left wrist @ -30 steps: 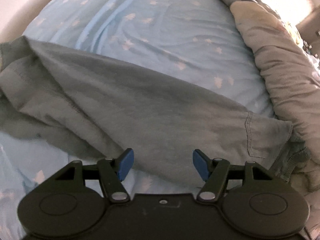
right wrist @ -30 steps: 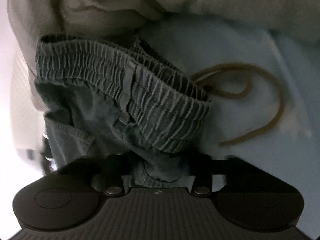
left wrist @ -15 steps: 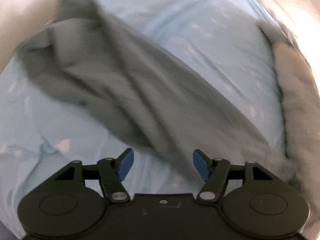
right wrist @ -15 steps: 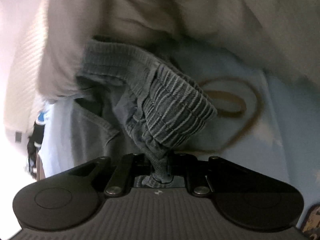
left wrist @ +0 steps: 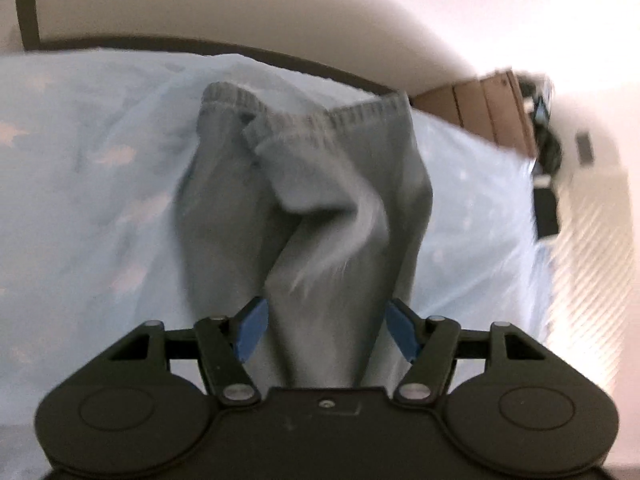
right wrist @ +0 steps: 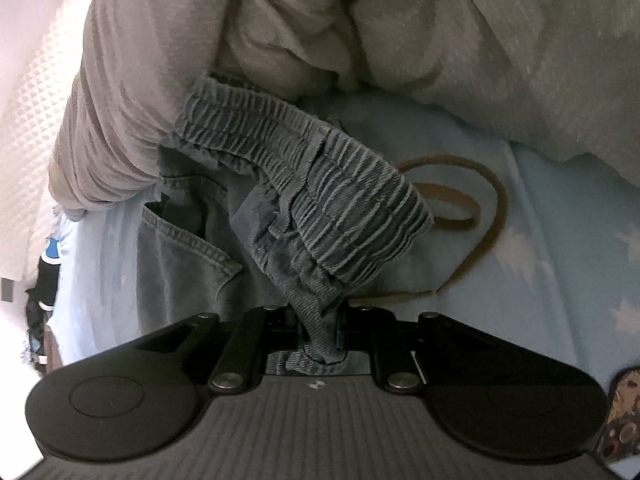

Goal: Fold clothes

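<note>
Grey-blue sweatpants lie on a bed with a pale blue star-print sheet (left wrist: 80, 200). In the left wrist view the two trouser legs (left wrist: 312, 208) run away from me to their ribbed cuffs (left wrist: 360, 114) near the far bed edge. My left gripper (left wrist: 326, 332) is open just above them, with the cloth lying between its blue pads (left wrist: 252, 330), which do not press on it. In the right wrist view my right gripper (right wrist: 320, 328) is shut on a bunched fold of the gathered elastic waistband (right wrist: 320, 200), which is raised off the sheet. A pocket opening (right wrist: 188, 232) shows to the left.
A thick grey duvet (right wrist: 440, 40) is heaped just beyond the waistband. A loose brown cord (right wrist: 486, 208) curls on the sheet to its right. A dark bed frame edge (left wrist: 280, 58), a wooden cabinet (left wrist: 480, 108) and a wall lie past the cuffs.
The left gripper swung and rolled from lying across the trousers to looking along the legs toward the cuffs, still open. The right gripper closed on the waistband and lifted it.
</note>
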`<state>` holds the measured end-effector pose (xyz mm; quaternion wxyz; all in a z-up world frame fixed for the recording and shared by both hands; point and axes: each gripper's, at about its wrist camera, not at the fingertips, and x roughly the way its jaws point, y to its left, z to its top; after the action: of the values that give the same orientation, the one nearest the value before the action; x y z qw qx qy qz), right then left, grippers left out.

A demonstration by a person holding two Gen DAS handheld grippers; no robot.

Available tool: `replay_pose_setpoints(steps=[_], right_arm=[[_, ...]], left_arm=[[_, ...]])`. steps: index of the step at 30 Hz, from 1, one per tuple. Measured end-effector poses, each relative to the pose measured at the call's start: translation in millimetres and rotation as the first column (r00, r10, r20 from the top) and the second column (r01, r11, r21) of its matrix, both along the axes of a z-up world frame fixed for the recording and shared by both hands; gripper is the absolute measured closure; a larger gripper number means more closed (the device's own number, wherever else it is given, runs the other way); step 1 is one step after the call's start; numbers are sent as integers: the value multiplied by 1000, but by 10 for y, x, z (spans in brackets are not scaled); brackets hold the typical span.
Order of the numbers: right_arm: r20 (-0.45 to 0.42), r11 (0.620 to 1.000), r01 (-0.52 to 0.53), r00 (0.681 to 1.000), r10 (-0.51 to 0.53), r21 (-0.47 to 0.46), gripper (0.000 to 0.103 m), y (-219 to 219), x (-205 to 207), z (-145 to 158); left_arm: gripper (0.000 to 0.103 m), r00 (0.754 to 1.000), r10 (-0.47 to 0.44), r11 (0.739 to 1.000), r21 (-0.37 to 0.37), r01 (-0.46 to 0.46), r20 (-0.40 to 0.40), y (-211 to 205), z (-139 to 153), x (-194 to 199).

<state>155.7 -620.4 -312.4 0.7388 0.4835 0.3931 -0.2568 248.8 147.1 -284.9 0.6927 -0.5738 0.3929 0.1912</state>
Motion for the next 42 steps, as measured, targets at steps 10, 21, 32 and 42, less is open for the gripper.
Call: replay_pose_setpoints(steps=[10, 21, 32, 42], right_arm=[[-101, 995, 43, 994, -51, -88, 88, 20, -173, 120], [-173, 991, 71, 981, -90, -113, 87, 48, -117, -5], [-155, 995, 15, 988, -30, -100, 87, -71, -182, -86], [-45, 992, -21, 999, 15, -121, 87, -88, -414, -260]], left_arm=[[53, 999, 40, 999, -16, -40, 7, 471, -535, 551], [98, 992, -117, 980, 167, 107, 50, 564, 33, 677], [96, 986, -158, 964, 211, 165, -52, 778, -114, 142], [34, 954, -263, 861, 410, 300, -146, 447, 171, 122]])
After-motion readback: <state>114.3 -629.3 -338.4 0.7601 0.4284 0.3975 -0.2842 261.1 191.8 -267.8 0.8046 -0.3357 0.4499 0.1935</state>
